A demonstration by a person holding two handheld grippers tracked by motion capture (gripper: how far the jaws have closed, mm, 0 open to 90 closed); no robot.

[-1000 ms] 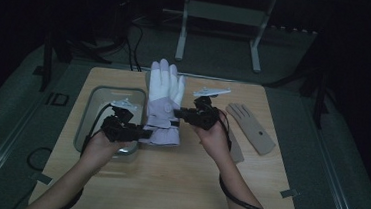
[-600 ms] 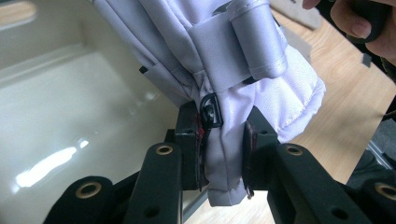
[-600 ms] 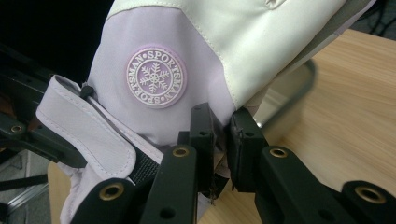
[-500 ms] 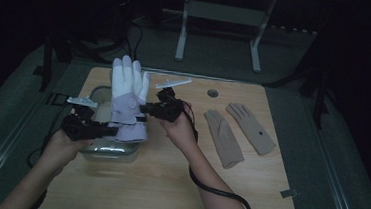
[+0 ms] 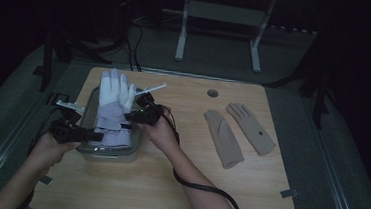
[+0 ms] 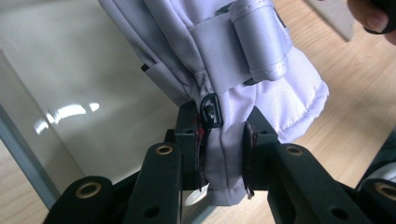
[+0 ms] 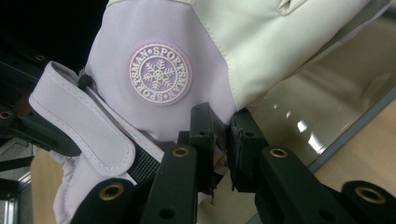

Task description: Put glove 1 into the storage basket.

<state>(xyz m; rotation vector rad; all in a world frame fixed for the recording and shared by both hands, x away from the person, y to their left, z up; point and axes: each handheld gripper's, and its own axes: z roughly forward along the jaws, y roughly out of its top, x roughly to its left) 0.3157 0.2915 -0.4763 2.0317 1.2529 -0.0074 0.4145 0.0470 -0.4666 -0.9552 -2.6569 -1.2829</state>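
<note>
At the left of the high view we have the left hand-held gripper (image 5: 83, 135) clenched on the cuff of the ski glove (image 5: 114, 110). In the left gripper view its jaws pinch a fold of cuff fabric beside a small black loop (image 6: 209, 111). The bite is narrow and sits near the hem, so we judge that a sideways tug could pull the fabric free and drop that side.

The glove hangs over the clear tray (image 5: 136, 140) at the left centre of the frame, its white fingers pointing toward the top of the picture and reaching past the tray's far rim. If we lower it as it lies, the fingers may land on the rim or on the counter (image 5: 177, 184) rather than inside.

Right of the glove, the right hand-held gripper (image 5: 135, 114) is also closed on it. In the right gripper view its jaws grip the lilac edge below the round snowflake badge (image 7: 160, 73), next to the wrist strap (image 7: 88, 126). The grip looks thin there too. If the two hands move apart unevenly, we risk twisting the glove or losing one corner.

Farther right, two tan gloves (image 5: 241, 134) lie flat on the counter, well apart from the work and in no danger.
</note>
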